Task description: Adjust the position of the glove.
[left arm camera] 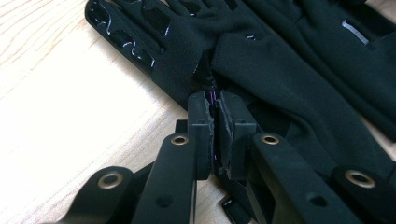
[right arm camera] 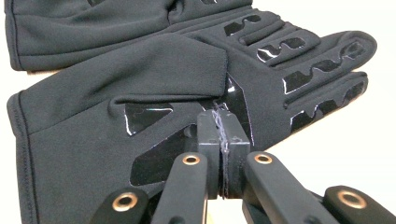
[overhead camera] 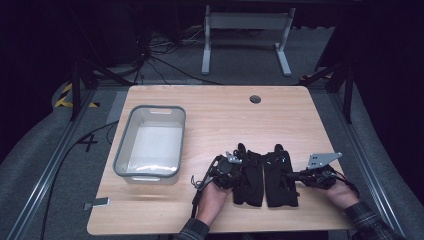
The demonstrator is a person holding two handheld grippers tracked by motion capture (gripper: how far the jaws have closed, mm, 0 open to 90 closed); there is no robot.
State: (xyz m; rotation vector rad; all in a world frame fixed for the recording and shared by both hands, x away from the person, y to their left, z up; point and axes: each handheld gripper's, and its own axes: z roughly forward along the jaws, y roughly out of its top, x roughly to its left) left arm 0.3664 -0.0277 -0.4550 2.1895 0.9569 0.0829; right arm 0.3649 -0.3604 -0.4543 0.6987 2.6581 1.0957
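A: Report the condition of the left gripper (overhead camera: 239, 167).

B: Its jaws are closed, and in the left gripper view a fold of the left glove (left arm camera: 261, 65) is pinched between the pads. The fabric bunches directly ahead of the jaw tips. The glove fingers extend away from the claw, up and to its left, flat on the table (left arm camera: 56, 112).

A: And the right gripper (overhead camera: 295, 175)?

B: Its jaws are also fully closed. In the right gripper view the pads meet at the edge of the right glove (right arm camera: 154, 93), just below the thumb flap; a thin layer of fabric appears caught between them, though how much is held cannot be told. That glove's fingers run off to the claw's right, its cuff to the claw's left.

A: Why do the gloves lie this way?

B: In the high view the two lie side by side, touching, palms up, fingers pointing away from the person. Each claw grips its own glove from the outer edge, which would probably allow both to be lifted without crossing arms.

A: Nearby receptacle?

B: A grey-rimmed bin (overhead camera: 150, 142) stands well off beyond the left gripper, a likely destination.
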